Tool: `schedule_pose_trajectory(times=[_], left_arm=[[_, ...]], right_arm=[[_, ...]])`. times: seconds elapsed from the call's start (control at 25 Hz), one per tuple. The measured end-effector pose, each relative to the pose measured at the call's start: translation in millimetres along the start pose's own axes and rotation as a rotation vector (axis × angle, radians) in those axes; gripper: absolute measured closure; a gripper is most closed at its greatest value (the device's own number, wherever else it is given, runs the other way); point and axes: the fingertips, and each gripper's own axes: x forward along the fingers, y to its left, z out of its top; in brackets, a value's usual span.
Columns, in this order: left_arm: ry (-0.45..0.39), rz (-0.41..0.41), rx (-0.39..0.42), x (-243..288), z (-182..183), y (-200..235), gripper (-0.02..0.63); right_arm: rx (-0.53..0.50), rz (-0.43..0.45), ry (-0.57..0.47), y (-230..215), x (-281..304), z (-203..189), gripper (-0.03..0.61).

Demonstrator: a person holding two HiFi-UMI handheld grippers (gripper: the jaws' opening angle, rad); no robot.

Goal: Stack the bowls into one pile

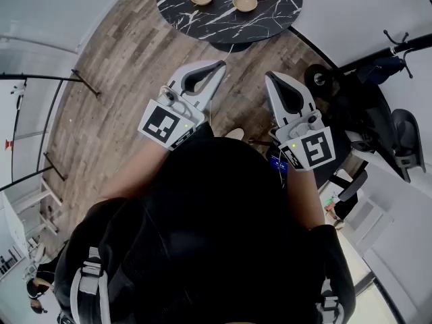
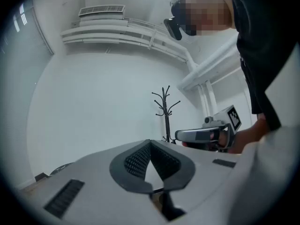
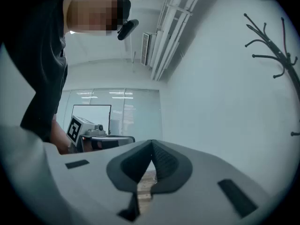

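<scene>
Standing back from the round desk [image 1: 202,22], the person holds the left tool [image 1: 217,66] and right tool [image 1: 271,79] pressed together and empty, since the 3 bowls [image 1: 244,2] sit apart on it, well away.

Left gripper [image 2: 151,143] jaws closed tip to tip, nothing between them, black coat stand [image 2: 166,110] just behind the tips, right gripper [image 2: 181,135] in a hand [image 2: 245,135] right of the coat stand, white wall [image 2: 93,102] to its left
</scene>
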Motion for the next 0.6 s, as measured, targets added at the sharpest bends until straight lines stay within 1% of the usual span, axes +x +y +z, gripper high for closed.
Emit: schedule_pose_trajectory(times=[0.16, 0.4, 0.6], left_arm=[[0.005, 0.000, -0.011, 1.1, -2.0, 2.4, 0.611], [0.015, 0.006, -0.022, 4.8, -2.4, 9.7, 0.611], [0.017, 0.021, -0.017, 8.4, -2.3, 18.2, 0.611]], right_arm=[[0.003, 0.007, 0.014, -0.8, 2.0, -5.3, 0.588], [0.048, 0.026, 0.026, -5.7, 3.1, -11.7, 0.588], [0.119, 0.076, 0.000, -7.3, 7.1, -12.0, 0.588]])
